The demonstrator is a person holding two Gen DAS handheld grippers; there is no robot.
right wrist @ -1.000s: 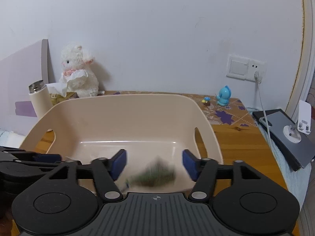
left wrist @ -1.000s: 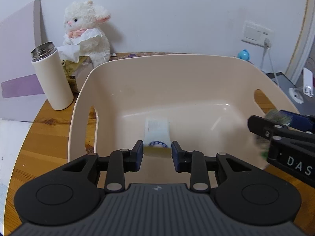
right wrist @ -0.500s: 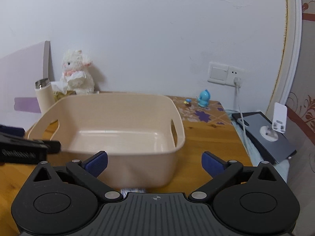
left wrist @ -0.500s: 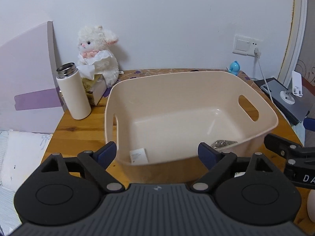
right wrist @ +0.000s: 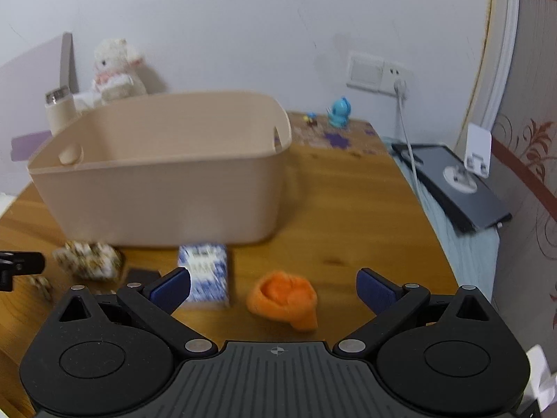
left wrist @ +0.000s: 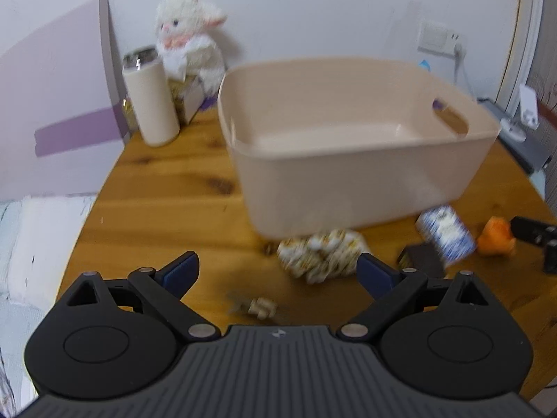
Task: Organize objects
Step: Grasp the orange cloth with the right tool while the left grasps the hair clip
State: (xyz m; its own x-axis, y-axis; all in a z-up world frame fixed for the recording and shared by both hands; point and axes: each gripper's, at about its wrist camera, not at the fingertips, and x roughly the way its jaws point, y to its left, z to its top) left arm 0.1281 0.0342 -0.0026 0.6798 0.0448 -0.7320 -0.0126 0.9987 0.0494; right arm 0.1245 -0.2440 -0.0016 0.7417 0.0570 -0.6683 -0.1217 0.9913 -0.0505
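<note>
A beige plastic bin (left wrist: 348, 160) stands on the wooden table (left wrist: 156, 202); it also shows in the right wrist view (right wrist: 167, 188). In front of it lie a crumpled patterned wrapper (left wrist: 322, 254), a blue-white box (left wrist: 445, 235), a small dark box (left wrist: 423, 259), an orange cloth object (left wrist: 496, 238) and a small wooden piece (left wrist: 256, 306). My left gripper (left wrist: 277, 271) is open and empty, just before the wrapper. My right gripper (right wrist: 273, 287) is open and empty, over the orange object (right wrist: 285, 297), with the blue-white box (right wrist: 205, 271) at its left finger.
A cream flask (left wrist: 149, 101), a white plush lamb (left wrist: 189, 38) and a tissue box stand at the back left. A blue figurine (right wrist: 339, 111), a wall socket with cable (right wrist: 379, 73) and a dark tablet (right wrist: 452, 181) are on the right. White bedding (left wrist: 34, 244) lies beyond the table's left edge.
Both grippers opened, dropped their objects into the bin, then pulled back and down. They now face the loose objects on the table in front of the bin.
</note>
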